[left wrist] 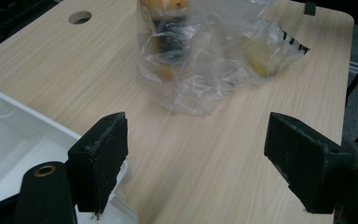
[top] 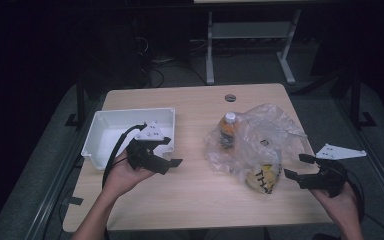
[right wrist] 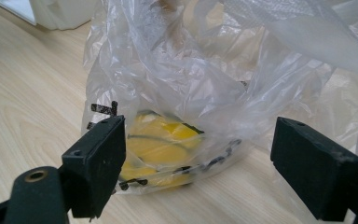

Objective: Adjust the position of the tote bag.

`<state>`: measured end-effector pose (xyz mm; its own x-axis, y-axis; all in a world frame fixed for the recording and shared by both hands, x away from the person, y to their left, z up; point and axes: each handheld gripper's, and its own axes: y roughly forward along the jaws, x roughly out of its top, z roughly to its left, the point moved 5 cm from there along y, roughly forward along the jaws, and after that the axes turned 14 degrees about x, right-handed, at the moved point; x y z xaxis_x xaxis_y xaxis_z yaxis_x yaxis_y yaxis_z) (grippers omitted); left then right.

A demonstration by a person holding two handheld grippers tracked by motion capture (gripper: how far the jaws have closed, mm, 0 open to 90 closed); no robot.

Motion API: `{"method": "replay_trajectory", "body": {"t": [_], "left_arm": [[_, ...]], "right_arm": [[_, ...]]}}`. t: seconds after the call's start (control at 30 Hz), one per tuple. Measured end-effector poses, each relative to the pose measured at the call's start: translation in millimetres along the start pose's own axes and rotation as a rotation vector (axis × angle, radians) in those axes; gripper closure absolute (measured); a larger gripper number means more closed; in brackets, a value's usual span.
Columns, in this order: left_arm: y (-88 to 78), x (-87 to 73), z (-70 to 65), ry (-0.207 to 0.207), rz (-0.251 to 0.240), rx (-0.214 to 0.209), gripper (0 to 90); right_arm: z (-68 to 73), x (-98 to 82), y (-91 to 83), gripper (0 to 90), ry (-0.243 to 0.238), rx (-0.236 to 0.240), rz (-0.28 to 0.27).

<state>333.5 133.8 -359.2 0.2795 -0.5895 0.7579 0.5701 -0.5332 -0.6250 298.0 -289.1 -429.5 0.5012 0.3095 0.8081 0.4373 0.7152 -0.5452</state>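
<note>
The right hand-held gripper (top: 296, 167) is hovering wide open and empty at the near right, jaws pointing at the clear plastic bag (top: 260, 142) lying on the surface (top: 195, 190) right of centre. The left hand-held gripper (top: 172, 151) is waiting open and empty by the white tray (top: 111, 131). That film looks thin, slippery and crinkly, the yellow packet (right wrist: 161, 144) and bottle (top: 227, 129) inside weighing it down; pinching a gathered fold near the packet seems the best hold.

We record one light wooden table (top: 190, 190) with a round cable hole (top: 230, 97) near its far edge. Lying on it: a white plastic tray (top: 111, 131) at left and a crumpled clear plastic bag (top: 270, 131) at right.
</note>
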Motion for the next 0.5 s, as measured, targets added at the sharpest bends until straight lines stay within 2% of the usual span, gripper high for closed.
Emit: {"method": "replay_trajectory", "body": {"t": [0.1,0.3,0.5], "left_arm": [[2.0,5.4,1.1,-0.005,-0.003,-0.004,20.6],[4.0,16.9,1.3,0.02,-0.006,-0.013,20.5],[9.6,27.8,1.7,0.026,-0.011,-0.026,20.5]], "right_arm": [[-0.5,0.5,-1.3,17.7,0.003,-0.004,-0.005],[-0.4,-2.0,-3.8,18.5,0.004,-0.008,-0.006],[1.4,-4.0,-6.8,19.0,0.008,-0.01,-0.015]]}}
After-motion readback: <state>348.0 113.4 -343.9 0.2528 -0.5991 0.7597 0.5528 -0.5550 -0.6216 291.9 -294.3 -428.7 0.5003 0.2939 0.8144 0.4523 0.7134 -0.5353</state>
